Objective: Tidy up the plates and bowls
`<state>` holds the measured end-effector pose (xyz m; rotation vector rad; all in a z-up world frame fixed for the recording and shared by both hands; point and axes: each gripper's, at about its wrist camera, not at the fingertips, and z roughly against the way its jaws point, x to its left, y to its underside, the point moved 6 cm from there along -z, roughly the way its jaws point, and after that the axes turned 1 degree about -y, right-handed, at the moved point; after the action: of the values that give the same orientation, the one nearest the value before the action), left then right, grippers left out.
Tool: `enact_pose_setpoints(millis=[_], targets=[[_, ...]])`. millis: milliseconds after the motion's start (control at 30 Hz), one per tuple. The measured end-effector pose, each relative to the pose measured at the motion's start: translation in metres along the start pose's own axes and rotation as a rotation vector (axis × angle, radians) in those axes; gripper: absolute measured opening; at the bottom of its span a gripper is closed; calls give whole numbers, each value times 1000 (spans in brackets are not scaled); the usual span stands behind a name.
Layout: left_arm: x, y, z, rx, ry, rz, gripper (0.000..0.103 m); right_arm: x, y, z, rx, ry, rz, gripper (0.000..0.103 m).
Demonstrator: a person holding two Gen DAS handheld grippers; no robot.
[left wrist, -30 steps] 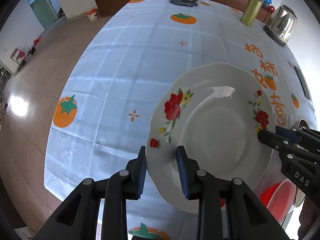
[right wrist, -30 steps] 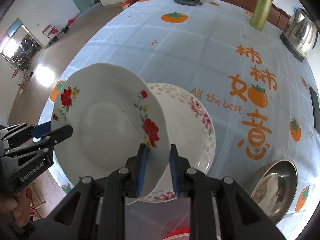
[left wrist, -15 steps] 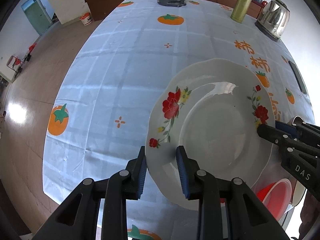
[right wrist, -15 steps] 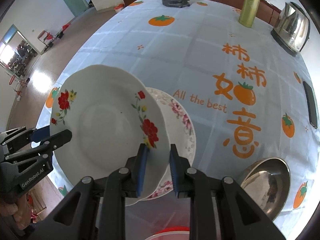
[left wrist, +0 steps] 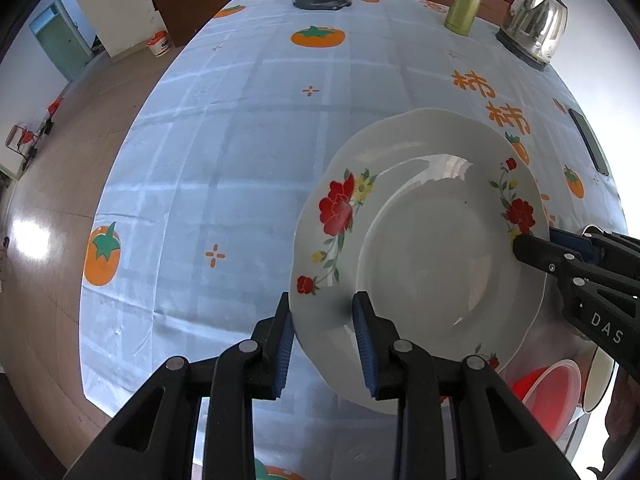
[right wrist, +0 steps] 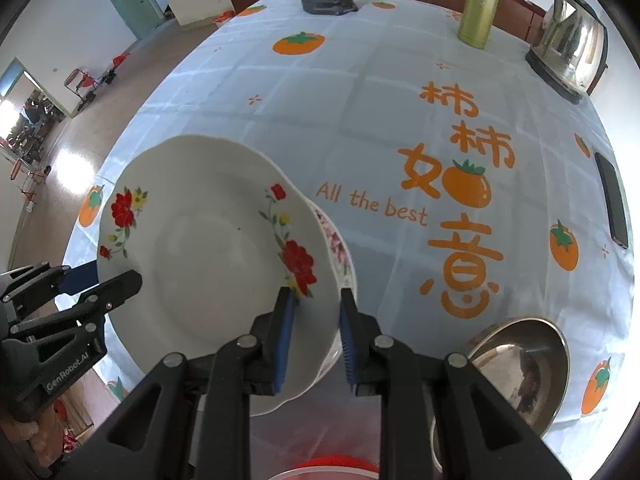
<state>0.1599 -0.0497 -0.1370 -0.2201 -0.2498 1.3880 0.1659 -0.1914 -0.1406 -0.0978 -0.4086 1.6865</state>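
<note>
Left wrist view: the left gripper is clamped on the near rim of a white scalloped china plate with red flowers, held above the pale blue tablecloth with orange persimmon prints. The right gripper pinches the opposite rim of the same plate. Under that plate's right edge lies a second white plate with pink blossoms. Near the table's front edge sit a red plastic bowl and a shiny steel bowl. At the far end stand a gold canister and a steel kettle.
</note>
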Motion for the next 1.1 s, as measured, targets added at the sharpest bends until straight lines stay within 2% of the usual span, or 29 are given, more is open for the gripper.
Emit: enact_pose_setpoints(millis=[1100], targets=[[-8,-12,-18,42,15,-13,31,-16,-10,-13,27,23,-4,23]])
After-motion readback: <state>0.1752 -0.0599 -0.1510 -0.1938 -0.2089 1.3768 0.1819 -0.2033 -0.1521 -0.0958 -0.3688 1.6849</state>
